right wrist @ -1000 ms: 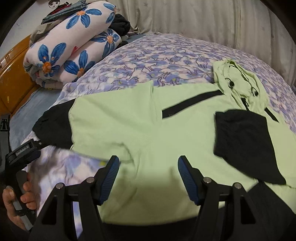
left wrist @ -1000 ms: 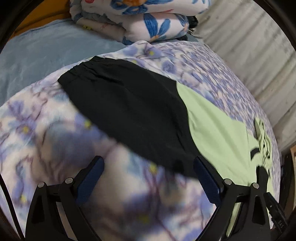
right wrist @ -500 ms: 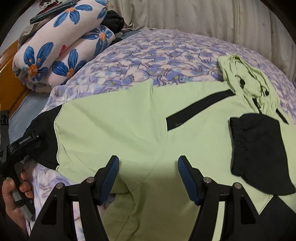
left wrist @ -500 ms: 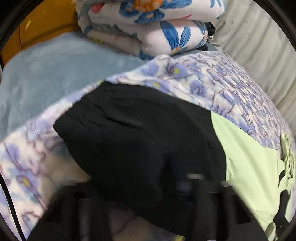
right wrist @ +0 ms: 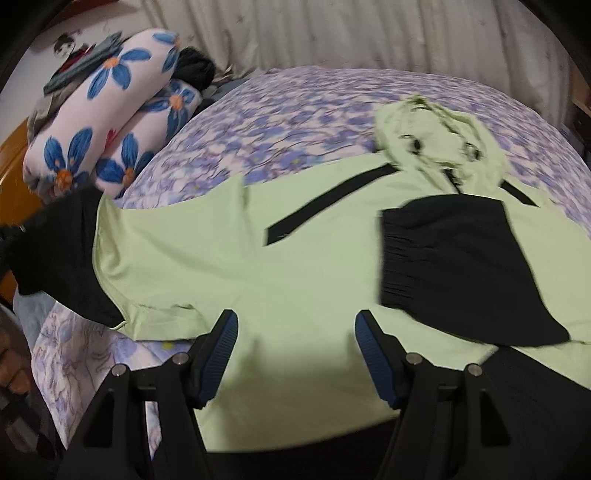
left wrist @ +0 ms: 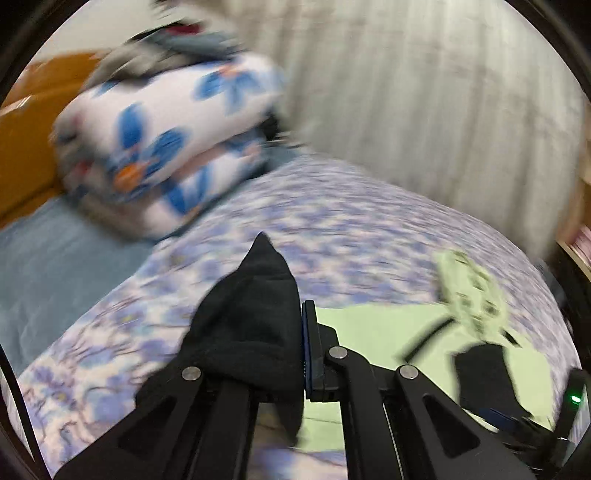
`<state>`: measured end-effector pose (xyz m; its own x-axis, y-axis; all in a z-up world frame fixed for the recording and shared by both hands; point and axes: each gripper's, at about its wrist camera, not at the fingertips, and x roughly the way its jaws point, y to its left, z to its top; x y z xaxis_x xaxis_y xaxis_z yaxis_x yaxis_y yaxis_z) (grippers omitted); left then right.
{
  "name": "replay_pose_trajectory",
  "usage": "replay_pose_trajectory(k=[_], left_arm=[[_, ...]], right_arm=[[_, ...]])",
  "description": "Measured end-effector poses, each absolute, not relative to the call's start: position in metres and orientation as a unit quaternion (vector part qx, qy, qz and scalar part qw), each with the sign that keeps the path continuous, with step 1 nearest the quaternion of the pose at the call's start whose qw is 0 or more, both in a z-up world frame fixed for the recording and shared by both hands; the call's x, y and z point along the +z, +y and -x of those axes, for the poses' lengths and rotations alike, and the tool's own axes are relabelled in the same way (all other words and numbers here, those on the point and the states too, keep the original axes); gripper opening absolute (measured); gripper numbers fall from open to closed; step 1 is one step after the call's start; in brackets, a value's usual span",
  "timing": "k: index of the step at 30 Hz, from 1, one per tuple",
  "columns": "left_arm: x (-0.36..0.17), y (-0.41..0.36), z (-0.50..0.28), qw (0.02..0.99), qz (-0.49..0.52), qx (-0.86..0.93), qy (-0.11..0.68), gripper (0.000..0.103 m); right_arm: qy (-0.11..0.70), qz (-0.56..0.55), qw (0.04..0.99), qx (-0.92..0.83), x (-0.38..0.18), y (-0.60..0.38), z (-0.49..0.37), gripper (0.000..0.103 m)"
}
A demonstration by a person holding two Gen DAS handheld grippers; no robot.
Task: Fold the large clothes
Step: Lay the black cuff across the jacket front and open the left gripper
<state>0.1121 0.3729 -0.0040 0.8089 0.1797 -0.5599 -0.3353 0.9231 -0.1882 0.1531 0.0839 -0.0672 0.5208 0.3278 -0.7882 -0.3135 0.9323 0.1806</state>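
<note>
A light green hoodie (right wrist: 303,266) with black cuffs lies spread on the purple flowered bedspread (right wrist: 303,110). Its hood (right wrist: 439,136) lies at the far right. The right sleeve is folded over the body, with its black cuff (right wrist: 458,266) on the chest. My left gripper (left wrist: 291,343) is shut on the black cuff of the left sleeve (left wrist: 251,332) and holds it lifted off the bed; that cuff also shows at the left edge of the right wrist view (right wrist: 55,251). My right gripper (right wrist: 295,350) is open and empty above the hoodie's lower body.
Rolled white quilts with blue flowers (right wrist: 110,129) are stacked at the head of the bed, beside an orange wooden headboard (left wrist: 26,147). A pale curtain (right wrist: 369,33) runs behind the bed. A blue sheet (left wrist: 55,269) lies at the left.
My left gripper has shut on the black left cuff and lifted it up from the bedspread. My right gripper has stayed open and shifted slightly over the hoodie body.
</note>
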Motion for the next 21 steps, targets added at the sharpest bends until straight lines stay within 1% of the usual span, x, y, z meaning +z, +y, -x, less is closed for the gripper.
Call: replay_pose_trajectory(k=[3, 6, 9, 11, 12, 13, 14, 16, 17, 18, 19, 21], left_arm=[[0.006, 0.313, -0.119, 0.946, 0.116, 0.083, 0.291, 0.001], [-0.001, 0.256, -0.129, 0.941, 0.104, 0.037, 0.319, 0.001], [-0.027, 0.207, -0.140, 0.927, 0.094, 0.008, 0.363, 0.002], [-0.052, 0.179, -0.144, 0.912, 0.088, -0.008, 0.400, 0.005], [-0.063, 0.164, -0.142, 0.905, 0.084, -0.011, 0.416, 0.010], [-0.074, 0.155, -0.142, 0.898, 0.082, -0.015, 0.431, 0.017], [-0.087, 0.146, -0.142, 0.888, 0.080, -0.019, 0.451, 0.022], [-0.100, 0.139, -0.141, 0.878, 0.084, -0.024, 0.470, 0.041], [-0.103, 0.138, -0.139, 0.876, 0.087, -0.024, 0.474, 0.046], [-0.104, 0.138, -0.136, 0.875, 0.091, -0.024, 0.475, 0.055], [-0.103, 0.138, -0.134, 0.875, 0.095, -0.025, 0.475, 0.061], [-0.095, 0.144, -0.126, 0.876, 0.105, -0.025, 0.470, 0.066]], right_arm=[[0.450, -0.023, 0.876, 0.173, -0.060, 0.053, -0.147, 0.066], [0.444, -0.032, 0.881, 0.160, -0.054, 0.021, -0.140, 0.066], [0.443, -0.037, 0.884, 0.141, -0.054, -0.012, -0.135, 0.066], [0.449, -0.044, 0.883, 0.130, -0.058, -0.033, -0.132, 0.066], [0.453, -0.047, 0.881, 0.125, -0.061, -0.044, -0.131, 0.066], [0.458, -0.050, 0.880, 0.119, -0.064, -0.052, -0.129, 0.066], [0.462, -0.052, 0.878, 0.116, -0.067, -0.059, -0.128, 0.066], [0.468, -0.055, 0.875, 0.111, -0.072, -0.072, -0.125, 0.066], [0.469, -0.057, 0.875, 0.110, -0.073, -0.078, -0.124, 0.066], [0.470, -0.058, 0.874, 0.111, -0.073, -0.081, -0.122, 0.066], [0.470, -0.060, 0.873, 0.112, -0.074, -0.083, -0.121, 0.066], [0.469, -0.064, 0.873, 0.116, -0.073, -0.088, -0.118, 0.066]])
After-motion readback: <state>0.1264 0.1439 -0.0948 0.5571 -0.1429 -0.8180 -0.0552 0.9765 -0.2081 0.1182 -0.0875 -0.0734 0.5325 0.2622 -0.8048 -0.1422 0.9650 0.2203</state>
